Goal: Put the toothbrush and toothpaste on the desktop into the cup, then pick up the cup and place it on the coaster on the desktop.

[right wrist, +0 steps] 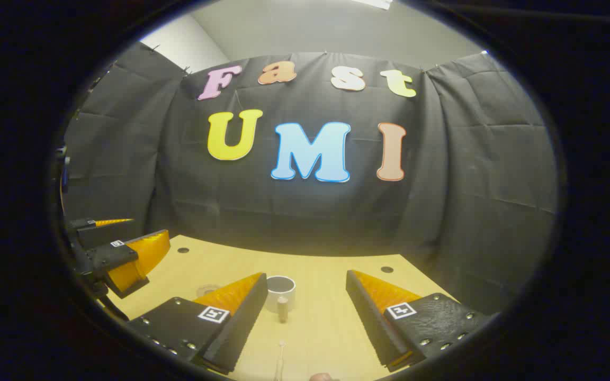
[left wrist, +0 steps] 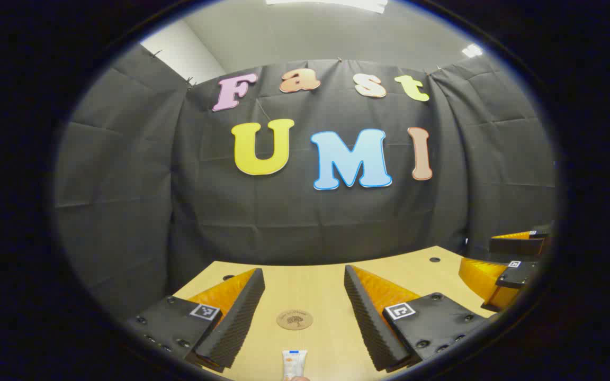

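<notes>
Standing upright on the desk [right wrist: 331, 328], the cup [right wrist: 280, 291] looks empty

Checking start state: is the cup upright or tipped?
Upright. In the right gripper view the cup stands on the desk, its round opening facing up.

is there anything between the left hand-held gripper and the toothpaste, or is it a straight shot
Nothing visible stands in the way. The toothpaste lies on the desktop between the open fingers of the left hand-held gripper, close in. The coaster lies beyond it, not between.
</notes>
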Motion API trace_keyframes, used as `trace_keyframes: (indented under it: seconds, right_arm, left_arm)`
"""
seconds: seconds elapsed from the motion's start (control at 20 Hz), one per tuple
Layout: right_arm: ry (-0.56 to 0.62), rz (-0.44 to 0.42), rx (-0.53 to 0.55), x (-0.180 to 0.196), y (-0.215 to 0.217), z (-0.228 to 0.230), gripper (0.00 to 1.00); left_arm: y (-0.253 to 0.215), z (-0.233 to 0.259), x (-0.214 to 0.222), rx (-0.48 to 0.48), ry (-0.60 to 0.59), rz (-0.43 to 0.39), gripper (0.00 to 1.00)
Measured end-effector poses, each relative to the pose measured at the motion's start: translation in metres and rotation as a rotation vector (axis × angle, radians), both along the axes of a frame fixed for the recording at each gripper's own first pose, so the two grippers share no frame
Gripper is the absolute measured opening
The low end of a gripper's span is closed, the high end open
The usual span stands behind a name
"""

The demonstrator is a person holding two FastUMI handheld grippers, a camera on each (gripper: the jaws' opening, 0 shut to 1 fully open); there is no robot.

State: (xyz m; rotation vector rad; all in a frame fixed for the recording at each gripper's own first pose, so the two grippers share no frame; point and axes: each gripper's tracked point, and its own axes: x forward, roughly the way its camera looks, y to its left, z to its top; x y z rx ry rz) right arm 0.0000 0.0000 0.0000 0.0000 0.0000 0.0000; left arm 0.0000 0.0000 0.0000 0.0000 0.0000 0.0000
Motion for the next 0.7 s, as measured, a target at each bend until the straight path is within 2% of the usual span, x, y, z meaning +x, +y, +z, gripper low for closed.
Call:
trace_keyframes:
  seconds: [0.05,0.1,0.35,0.4,0.7]
  right_arm:
    - [0.001,0.002,-0.001,0.0,-0.001,0.0,0.89]
    - [0.0,0.007,0.001,0.0,0.0,0.001,0.89]
    - [0.007,0.035,-0.002,0.001,0.007,0.001,0.89]
    - [0.005,0.04,-0.004,0.0,0.008,0.002,0.92]
    - [0.02,0.06,-0.015,-0.005,0.011,-0.002,0.89]
  left_arm:
    - [-0.001,0.0,0.001,-0.004,0.004,-0.002,1.0]
    - [-0.002,-0.002,0.002,-0.008,0.008,0.0,0.97]
    - [-0.001,-0.002,0.001,-0.012,0.02,0.015,0.97]
    - [0.002,-0.002,-0.001,-0.013,0.016,0.023,0.97]
    - [0.008,-0.017,-0.006,-0.033,0.051,0.049,0.97]
